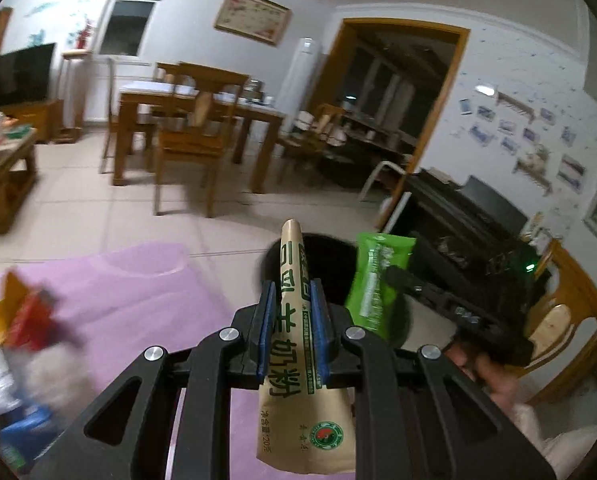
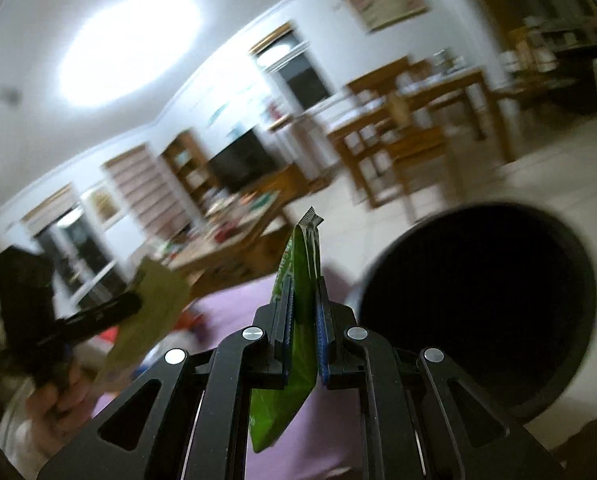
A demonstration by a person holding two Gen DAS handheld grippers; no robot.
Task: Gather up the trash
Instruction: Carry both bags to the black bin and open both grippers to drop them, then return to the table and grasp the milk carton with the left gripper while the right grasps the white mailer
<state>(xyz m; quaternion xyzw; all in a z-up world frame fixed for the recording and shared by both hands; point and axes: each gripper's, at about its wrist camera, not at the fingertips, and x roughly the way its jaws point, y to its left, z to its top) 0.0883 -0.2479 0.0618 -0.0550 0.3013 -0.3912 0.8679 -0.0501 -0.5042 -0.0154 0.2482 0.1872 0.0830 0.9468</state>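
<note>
My left gripper (image 1: 293,286) is shut on a tan paper packet (image 1: 288,248) with green print, which sticks up between the blue pads. To its right hangs a green packet (image 1: 374,276), pinched by my right gripper (image 1: 392,276). Behind both packets is the dark mouth of a black bin (image 1: 328,254). In the right wrist view my right gripper (image 2: 303,284) is shut on the green packet (image 2: 294,392), edge-on. The bin's round opening (image 2: 478,300) gapes just right of it. At the far left my left gripper (image 2: 132,302) carries the tan packet (image 2: 158,304).
A pink cloth (image 1: 130,292) covers the surface below, with blurred red, yellow and blue wrappers (image 1: 26,324) at its left. A wooden dining table with chairs (image 1: 202,120), a cluttered coffee table (image 1: 2,176), a dark piano (image 1: 478,220) and a wooden chair (image 1: 558,320) stand around on the tiled floor.
</note>
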